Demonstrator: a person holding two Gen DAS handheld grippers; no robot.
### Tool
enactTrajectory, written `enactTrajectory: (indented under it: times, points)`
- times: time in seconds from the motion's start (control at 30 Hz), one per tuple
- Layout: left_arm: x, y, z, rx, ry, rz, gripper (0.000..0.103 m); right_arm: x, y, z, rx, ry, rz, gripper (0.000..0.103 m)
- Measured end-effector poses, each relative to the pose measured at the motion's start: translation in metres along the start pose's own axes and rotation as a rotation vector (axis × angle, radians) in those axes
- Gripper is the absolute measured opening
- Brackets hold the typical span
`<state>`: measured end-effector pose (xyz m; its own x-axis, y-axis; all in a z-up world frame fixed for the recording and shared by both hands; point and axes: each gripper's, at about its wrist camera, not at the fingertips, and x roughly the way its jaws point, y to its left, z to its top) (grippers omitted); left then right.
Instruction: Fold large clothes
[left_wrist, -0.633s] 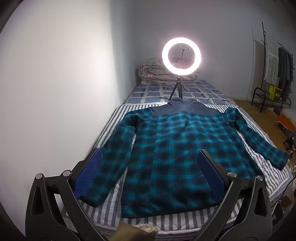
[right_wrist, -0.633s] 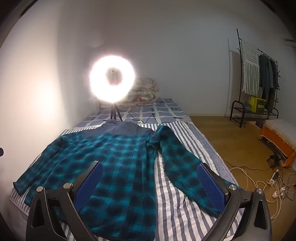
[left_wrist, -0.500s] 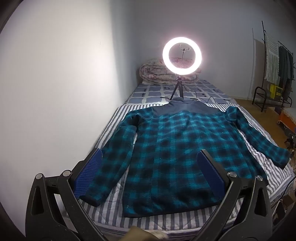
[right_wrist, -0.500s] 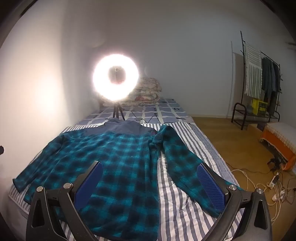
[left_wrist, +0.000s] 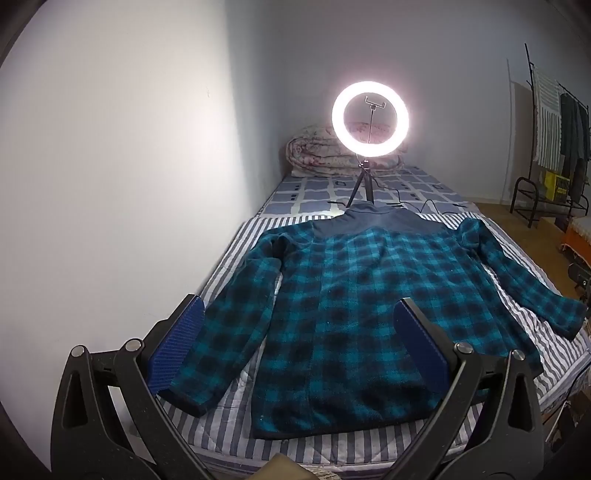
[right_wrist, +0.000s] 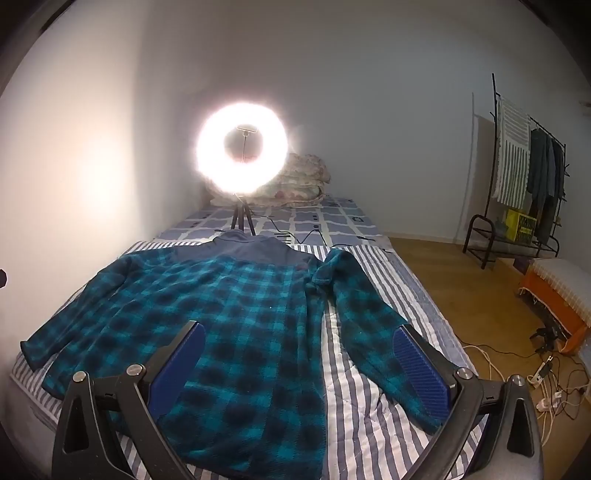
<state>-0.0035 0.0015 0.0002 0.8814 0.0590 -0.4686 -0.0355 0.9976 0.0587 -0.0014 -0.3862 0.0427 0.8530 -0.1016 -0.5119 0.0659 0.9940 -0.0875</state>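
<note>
While the plaid jacket (left_wrist: 354, 314) lies flat, back up and sleeves out, on the bed (left_wrist: 369, 441) below the ring light (left_wrist: 370, 119), we have edged slightly nearer its hem. Our left hand-held gripper (left_wrist: 297, 328) and right hand-held gripper (right_wrist: 299, 349) hang spread and empty, so folding has not begun.

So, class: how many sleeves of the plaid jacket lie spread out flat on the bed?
2. One sleeve stretches toward the wall side of the striped bed cover; the other sleeve angles out toward the bed's open edge. Neither is folded in yet.
</note>
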Motion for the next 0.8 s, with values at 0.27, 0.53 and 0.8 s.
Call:
enactTrajectory:
  times: [0.27, 0.53, 0.8]
  points:
    - [-0.0003, -0.0022, 0.0037, 0.005, -0.006, 0.001, 0.103, 0.0012, 0.0027, 0.0002, -0.001, 0.003, 0.003, 0.103]
    - [-0.0032, -0.0053, 0.0045, 0.018, -0.023, 0.005, 0.103, 0.0013, 0.0029, 0.0013, 0.006, 0.002, 0.005, 0.103]
    - [-0.0043, -0.0055, 0.0037, 0.017, -0.028, 0.005, 0.103, 0.0015, 0.0025, 0.0016, 0.003, 0.000, 0.006, 0.103]
